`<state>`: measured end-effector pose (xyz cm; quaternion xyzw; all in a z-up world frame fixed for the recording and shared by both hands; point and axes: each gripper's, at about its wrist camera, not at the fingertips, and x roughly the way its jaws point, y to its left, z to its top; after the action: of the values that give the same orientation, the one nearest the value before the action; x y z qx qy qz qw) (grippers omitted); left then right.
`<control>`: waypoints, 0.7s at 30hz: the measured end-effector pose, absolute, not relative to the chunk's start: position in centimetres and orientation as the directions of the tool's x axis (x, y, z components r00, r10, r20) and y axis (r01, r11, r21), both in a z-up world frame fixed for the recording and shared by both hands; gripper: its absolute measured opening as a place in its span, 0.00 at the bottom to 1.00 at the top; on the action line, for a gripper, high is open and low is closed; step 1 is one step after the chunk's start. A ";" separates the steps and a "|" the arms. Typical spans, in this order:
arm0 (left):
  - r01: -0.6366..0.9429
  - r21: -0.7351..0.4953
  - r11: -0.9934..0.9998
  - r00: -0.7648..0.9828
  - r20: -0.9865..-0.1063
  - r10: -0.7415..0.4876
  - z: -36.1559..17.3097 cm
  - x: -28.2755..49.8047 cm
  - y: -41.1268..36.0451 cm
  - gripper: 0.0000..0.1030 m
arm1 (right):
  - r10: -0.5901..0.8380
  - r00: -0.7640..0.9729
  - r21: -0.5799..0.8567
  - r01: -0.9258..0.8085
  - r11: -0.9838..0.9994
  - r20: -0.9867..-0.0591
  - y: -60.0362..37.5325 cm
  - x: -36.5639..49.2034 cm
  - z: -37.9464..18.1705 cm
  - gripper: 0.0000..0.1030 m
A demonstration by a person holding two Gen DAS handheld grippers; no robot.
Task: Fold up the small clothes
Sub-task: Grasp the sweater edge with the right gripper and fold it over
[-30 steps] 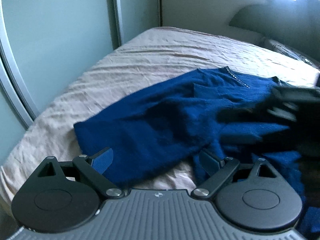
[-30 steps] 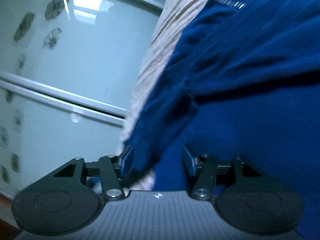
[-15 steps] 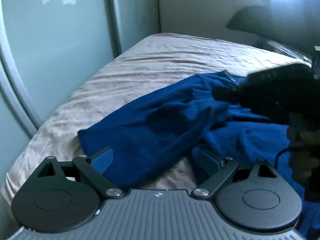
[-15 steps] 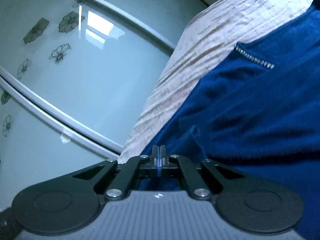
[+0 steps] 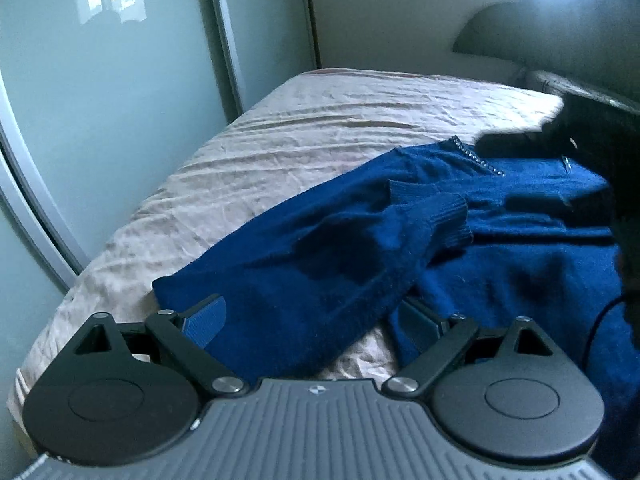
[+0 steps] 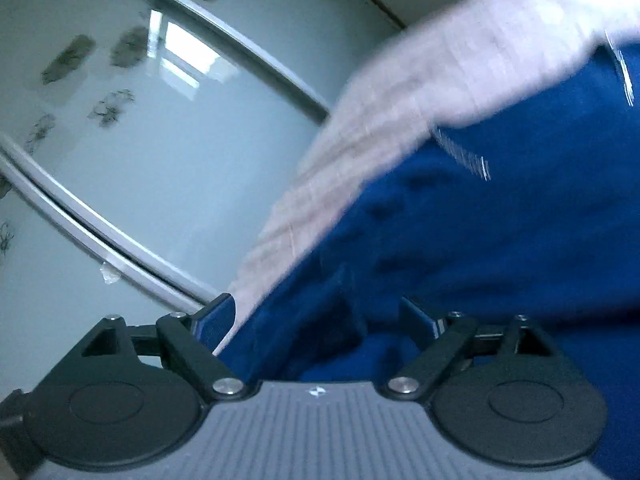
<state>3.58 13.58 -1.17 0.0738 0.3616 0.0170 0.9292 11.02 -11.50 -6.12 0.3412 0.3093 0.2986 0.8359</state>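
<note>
Wrinkled bed (image 5: 320, 128) under the blue sweater (image 5: 520, 248); both my claws, left (image 5: 312, 320) and right (image 6: 316, 320), gape empty, so the folded sleeve (image 5: 424, 216) may slide loose.

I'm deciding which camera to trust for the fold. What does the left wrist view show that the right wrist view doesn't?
Only the left wrist view shows the sleeve cuff folded across the sweater body, the sweater's near corner, the far end of the bed and the right gripper's dark body at the frame edge. Only the right wrist view, which is blurred, shows the flower pattern on the wardrobe door. Both show the blue sweater, the beige sheet and open jaws.
</note>
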 end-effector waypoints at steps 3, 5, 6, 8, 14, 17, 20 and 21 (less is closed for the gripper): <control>0.025 0.104 0.994 0.723 -0.689 0.054 -1.3 3.9 13.7 0.92 | 0.771 0.542 0.782 -0.297 0.548 -0.335 -10.2 13.7 -7.1 0.86; 0.021 0.077 0.997 0.712 -0.701 0.039 -1.4 3.9 13.8 0.92 | 0.800 0.492 0.797 -0.298 0.525 -0.343 -8.9 14.5 -8.0 0.48; 0.020 0.075 0.997 0.710 -0.703 0.038 -1.4 3.9 13.8 0.92 | 0.793 0.476 0.780 -0.296 0.552 -0.380 -8.3 14.7 -8.0 0.25; 0.016 0.094 0.995 0.715 -0.697 0.054 -1.2 3.7 13.9 0.92 | 0.766 0.482 0.734 -0.312 0.604 -0.426 -7.7 14.3 -7.8 0.05; -0.014 0.109 0.994 0.735 -0.673 0.084 -0.2 4.2 14.1 0.92 | 0.707 0.605 0.674 -0.352 0.650 -0.366 -10.0 12.5 -4.3 0.05; -0.006 0.103 0.995 0.740 -0.669 0.074 0.1 4.5 13.6 0.92 | 0.634 0.687 0.599 -0.353 0.719 -0.355 -12.0 11.8 -2.1 0.05; 0.014 0.102 0.995 0.744 -0.666 0.058 0.2 4.9 12.6 0.92 | 0.578 0.741 0.566 -0.330 0.756 -0.341 -14.1 11.9 -0.4 0.05; 0.025 0.097 0.995 0.745 -0.665 0.046 0.2 4.9 12.1 0.92 | 0.560 0.757 0.557 -0.320 0.766 -0.336 -14.7 12.0 0.2 0.05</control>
<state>4.94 12.14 0.19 0.0498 0.3569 0.0058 0.9328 11.99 -14.74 0.17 0.2404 0.2501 0.2429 0.9059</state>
